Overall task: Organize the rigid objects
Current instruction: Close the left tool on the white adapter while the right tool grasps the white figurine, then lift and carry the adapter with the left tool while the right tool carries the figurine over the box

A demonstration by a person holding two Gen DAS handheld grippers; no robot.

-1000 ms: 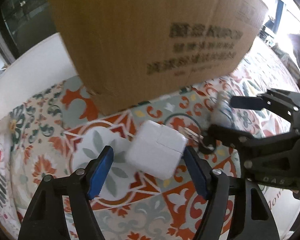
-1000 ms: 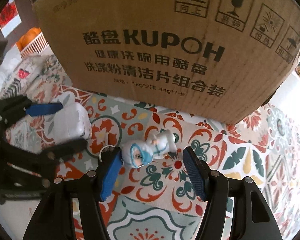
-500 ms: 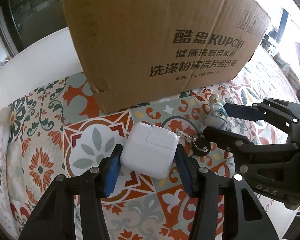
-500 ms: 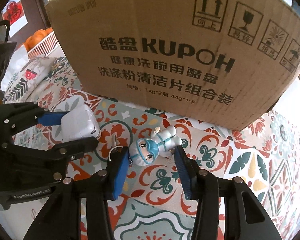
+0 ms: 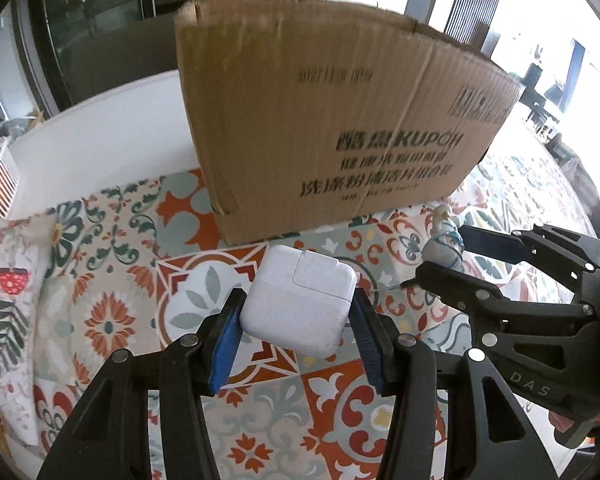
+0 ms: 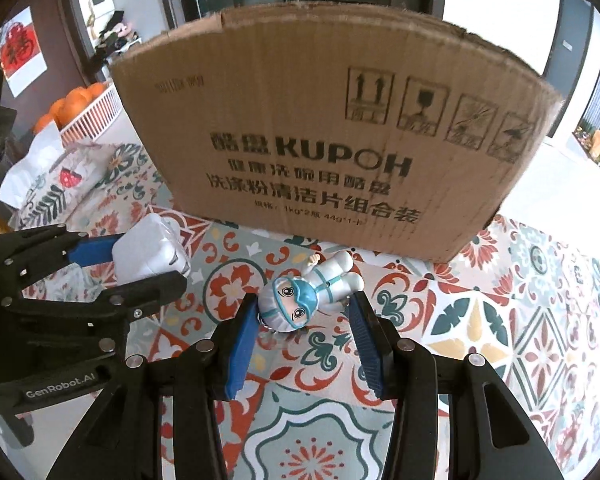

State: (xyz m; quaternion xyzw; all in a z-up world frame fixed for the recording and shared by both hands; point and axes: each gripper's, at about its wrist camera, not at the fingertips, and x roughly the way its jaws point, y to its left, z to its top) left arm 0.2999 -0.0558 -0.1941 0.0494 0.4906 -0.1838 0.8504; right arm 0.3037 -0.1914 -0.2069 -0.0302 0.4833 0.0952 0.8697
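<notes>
The cardboard box (image 6: 332,140) stands at the far side of the patterned cloth (image 6: 500,320) that covers the tabletop (image 5: 92,152). Its near wall reads "KUPOH" in bold letters, with lines of Chinese print beneath and a small line giving "1kg*2" and "44g*1". Four handling symbols sit along the upper right of that wall: two up arrows, a wine glass, a sun and an umbrella. A faint stamped date code shows near the upper left, too blurred to read. The box's top edge is raw and ragged, and its bottom edge rests on the cloth.

The left hand-held gripper (image 5: 296,328) pinches a white charger block (image 5: 300,304) between its blue pads (image 5: 226,340), one pad on each side of it. The block is just in front of the box's left near corner. In the right wrist view this gripper's body carries the words "GenRobot.AI".

The right hand-held gripper (image 6: 304,320) clamps a small toy figure (image 6: 308,292) in a white suit with a blue mask and goggles; its head lies between the pads and its legs point toward the box. In the left wrist view the right gripper's body shows the letters "DAS".

The two grippers sit side by side, near each other, with a strip of bare cloth between them and the box wall. To the right of the toy the cloth lies open out to the white tabletop edge. At the far left a white basket (image 6: 96,116) holds oranges (image 6: 68,108).
</notes>
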